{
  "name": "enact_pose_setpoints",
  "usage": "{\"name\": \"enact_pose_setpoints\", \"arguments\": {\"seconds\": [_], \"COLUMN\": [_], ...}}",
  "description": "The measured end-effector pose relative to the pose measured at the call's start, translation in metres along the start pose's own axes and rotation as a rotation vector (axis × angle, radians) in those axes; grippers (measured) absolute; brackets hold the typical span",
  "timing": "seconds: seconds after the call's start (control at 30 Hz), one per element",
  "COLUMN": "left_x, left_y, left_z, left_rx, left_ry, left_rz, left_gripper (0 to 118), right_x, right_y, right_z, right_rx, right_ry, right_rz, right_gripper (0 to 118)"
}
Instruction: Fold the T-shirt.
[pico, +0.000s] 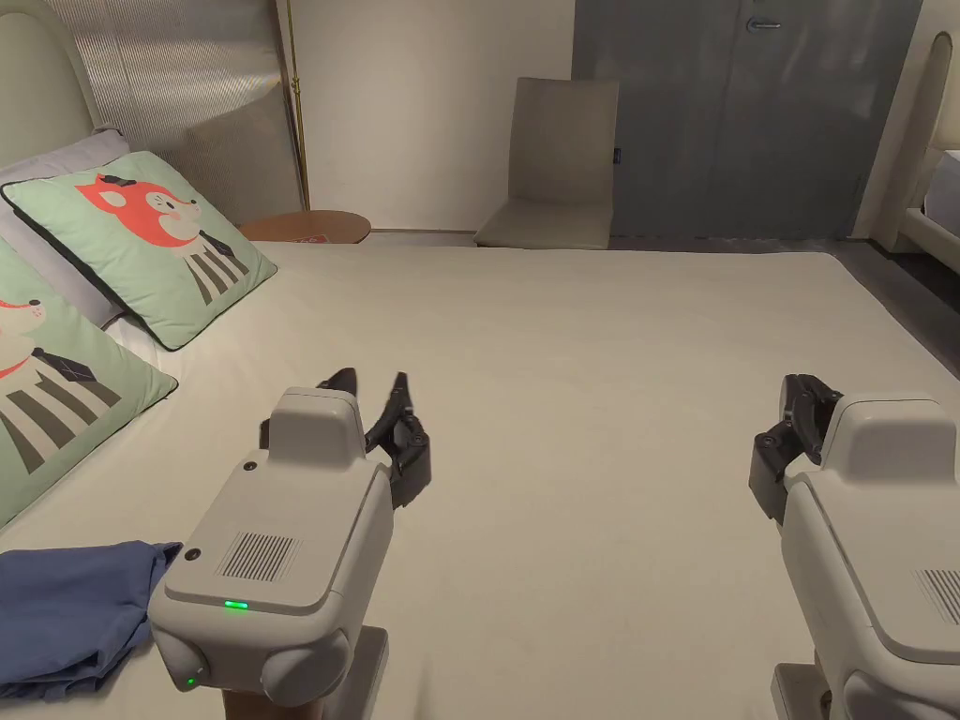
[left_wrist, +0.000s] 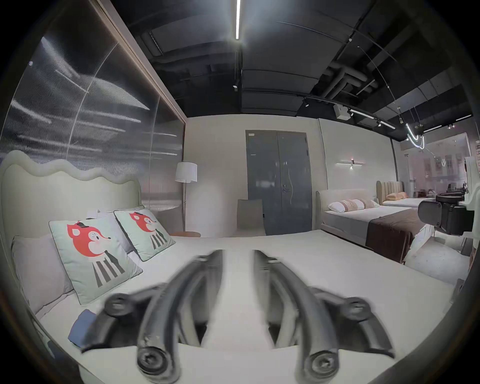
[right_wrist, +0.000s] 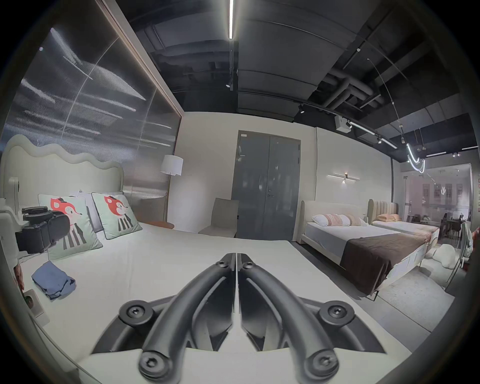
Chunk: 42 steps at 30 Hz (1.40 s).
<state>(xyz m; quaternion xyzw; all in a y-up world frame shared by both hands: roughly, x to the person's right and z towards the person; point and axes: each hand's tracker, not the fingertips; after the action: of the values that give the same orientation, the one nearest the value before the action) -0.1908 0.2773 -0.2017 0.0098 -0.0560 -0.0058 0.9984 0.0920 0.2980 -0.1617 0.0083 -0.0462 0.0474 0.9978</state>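
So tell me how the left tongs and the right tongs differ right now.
The left tongs stand open with a clear gap between the jaws; the right tongs are shut, jaws meeting. The left tongs hover nearer the blue T-shirt; the right tongs are across the bed. Both hold nothing.

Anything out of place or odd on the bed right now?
Only the blue T-shirt: it lies bunched in a crumpled heap near the bed's left edge, below the fox cushions. Neither gripper touches it.
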Motion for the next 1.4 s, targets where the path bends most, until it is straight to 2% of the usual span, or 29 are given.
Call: {"name": "enact_pose_setpoints", "arguments": {"seconds": [0.03, 0.07, 0.1, 0.13, 0.17, 0.23, 0.3, 1.4], "left_x": [0.0, 0.0, 0.0, 0.0, 0.0, 0.0, 0.001, 0.008], "left_y": [0.0, 0.0, 0.0, 0.0, 0.0, 0.0, 0.002, 0.002], "left_z": [0.0, 0.0, 0.0, 0.001, 0.001, 0.003, 0.003, 0.004], "left_rx": [0.0, -0.004, -0.006, -0.001, 0.005, 0.01, 0.012, 0.029], "left_ry": [-0.001, -0.003, 0.0, 0.004, 0.003, 0.003, -0.001, 0.011], "left_rz": [0.003, 0.005, 0.006, 0.007, 0.008, 0.011, 0.01, -0.007], "left_gripper": [68, 68, 84, 99, 104, 105, 110, 110], "right_x": [0.0, 0.001, 0.002, 0.002, 0.003, 0.006, 0.008, 0.01], "right_y": [0.0, 0.0, -0.001, -0.001, -0.001, -0.007, -0.008, -0.009], "right_z": [0.0, 0.0, 0.0, -0.001, -0.001, -0.007, -0.008, -0.002], "right_rx": [-0.001, -0.001, -0.004, -0.008, -0.009, -0.003, -0.003, 0.012], "right_ry": [-0.003, -0.004, -0.004, -0.007, -0.009, -0.019, -0.024, -0.016], "right_rz": [-0.001, -0.006, -0.015, -0.02, -0.023, -0.028, -0.027, -0.031], "right_gripper": [26, 26, 46, 76, 94, 109, 115, 117]}}
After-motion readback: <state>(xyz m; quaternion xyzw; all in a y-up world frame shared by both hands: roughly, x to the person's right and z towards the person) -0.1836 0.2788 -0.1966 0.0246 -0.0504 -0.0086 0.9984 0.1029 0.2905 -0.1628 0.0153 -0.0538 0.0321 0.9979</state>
